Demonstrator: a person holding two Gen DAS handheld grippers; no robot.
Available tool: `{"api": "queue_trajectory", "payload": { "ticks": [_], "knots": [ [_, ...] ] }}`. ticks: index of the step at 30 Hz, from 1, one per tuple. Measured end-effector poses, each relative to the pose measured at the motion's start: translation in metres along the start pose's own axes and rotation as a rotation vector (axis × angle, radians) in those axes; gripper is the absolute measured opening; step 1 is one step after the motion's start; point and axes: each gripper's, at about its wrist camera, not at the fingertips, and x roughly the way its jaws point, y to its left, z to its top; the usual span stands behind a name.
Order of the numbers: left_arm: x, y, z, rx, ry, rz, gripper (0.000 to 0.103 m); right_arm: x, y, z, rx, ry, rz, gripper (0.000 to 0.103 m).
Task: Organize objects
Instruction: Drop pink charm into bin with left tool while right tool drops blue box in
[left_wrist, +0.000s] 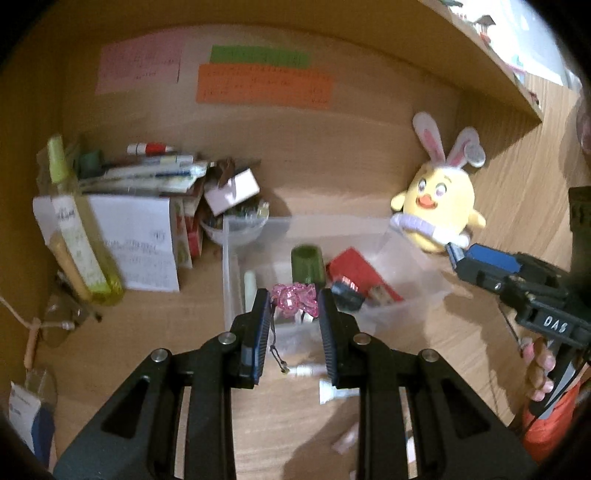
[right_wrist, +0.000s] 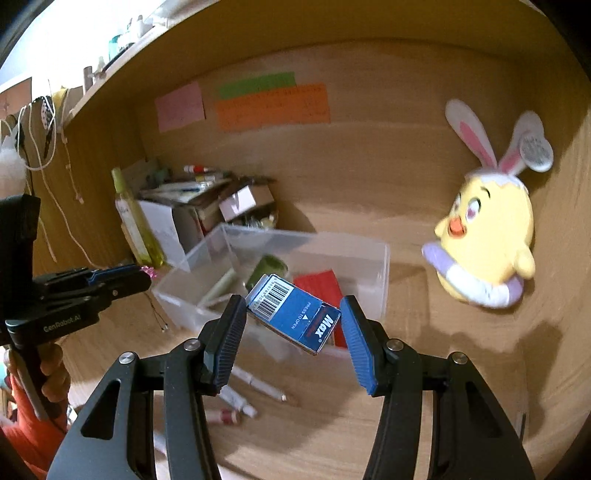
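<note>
A clear plastic bin (left_wrist: 413, 299) (right_wrist: 384, 258) sits on the wooden desk, holding a green cylinder (left_wrist: 307, 263), a red card (left_wrist: 354, 267) and small items. My left gripper (left_wrist: 293, 301) is shut on a pink shiny charm (left_wrist: 295, 301) with a dangling cord, above the bin's near edge. My right gripper (right_wrist: 293, 312) has its jaws spread, with a blue "Max" staple box (right_wrist: 295, 314) tilted between them above the bin; the box touches the left finger, and a gap shows at the right finger. The right gripper also shows in the left wrist view (left_wrist: 456, 254).
A yellow bunny-eared chick plush (left_wrist: 439, 206) (right_wrist: 487, 236) stands right of the bin. A green bottle (left_wrist: 79, 236), papers, pens and boxes pile at the left. Loose tubes (right_wrist: 240, 397) lie on the desk in front. A shelf overhangs above.
</note>
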Motion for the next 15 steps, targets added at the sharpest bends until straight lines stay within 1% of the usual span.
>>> {"api": "queue_trajectory", "payload": {
  "ticks": [4,8,10,15],
  "knots": [
    [0.0,0.0,0.023,0.0,-0.028,-0.012,0.026,0.011,-0.002,0.013,0.006,0.0,0.013,0.049],
    [0.006,0.001,0.039,-0.012,-0.038,-0.022,0.026,0.031,-0.005,0.021,0.017,0.028,0.019,0.049],
    [0.012,0.001,0.044,-0.017,-0.03,-0.029,0.026,0.041,-0.007,0.023,0.017,0.045,0.013,0.049],
    [0.035,0.002,0.046,-0.019,0.013,-0.013,0.026,0.071,-0.01,0.022,0.012,0.104,-0.012,0.049]
  ]
}}
